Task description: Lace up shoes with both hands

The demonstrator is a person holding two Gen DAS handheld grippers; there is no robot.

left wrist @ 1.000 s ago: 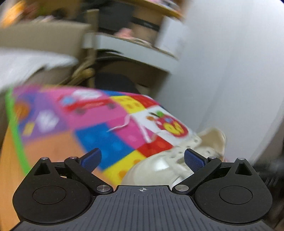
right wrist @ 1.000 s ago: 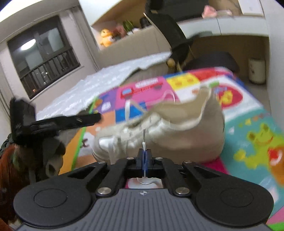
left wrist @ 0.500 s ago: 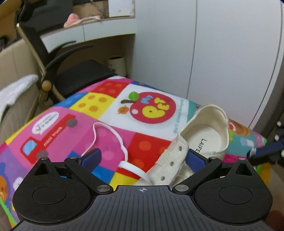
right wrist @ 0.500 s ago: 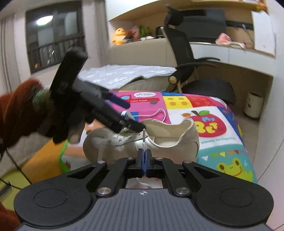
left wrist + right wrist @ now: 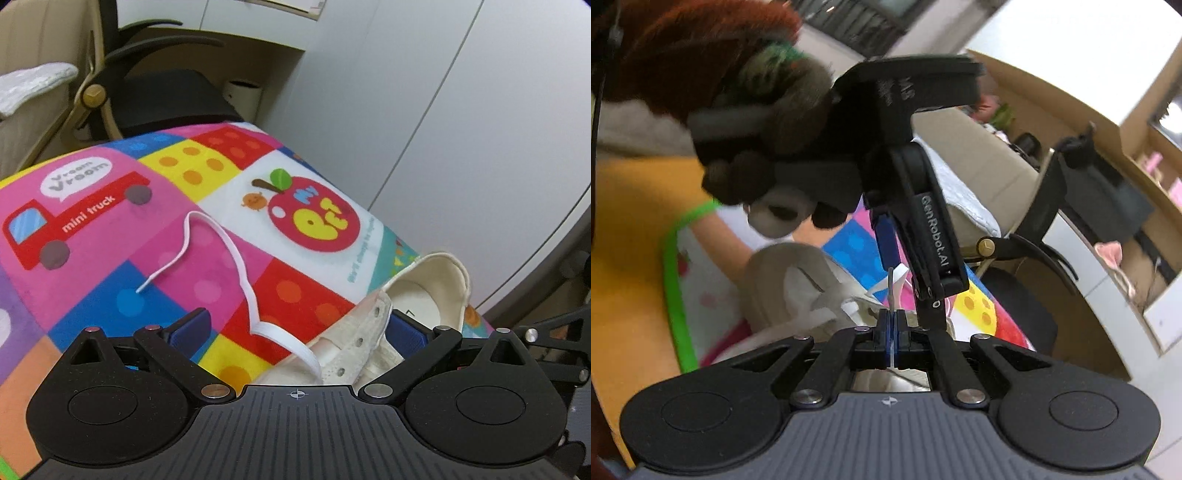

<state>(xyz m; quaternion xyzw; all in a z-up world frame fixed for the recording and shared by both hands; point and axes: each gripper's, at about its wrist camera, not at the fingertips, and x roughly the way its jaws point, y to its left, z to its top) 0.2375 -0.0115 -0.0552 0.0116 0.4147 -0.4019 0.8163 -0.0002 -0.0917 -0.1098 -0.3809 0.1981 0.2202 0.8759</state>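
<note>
Right gripper [image 5: 893,334] jaws pinched tight on the stiff lace tip [image 5: 891,284], left gripper [image 5: 295,328] jaws wide and empty over the white sneaker [image 5: 354,347], whose limp shoelace [image 5: 236,266] looks best pinched near its aglet.

You see a cream shoe [image 5: 424,295], a white lace [image 5: 236,258], blue fingers [image 5: 192,326], and a mat [image 5: 207,166] in bright multicoloured squares.
</note>
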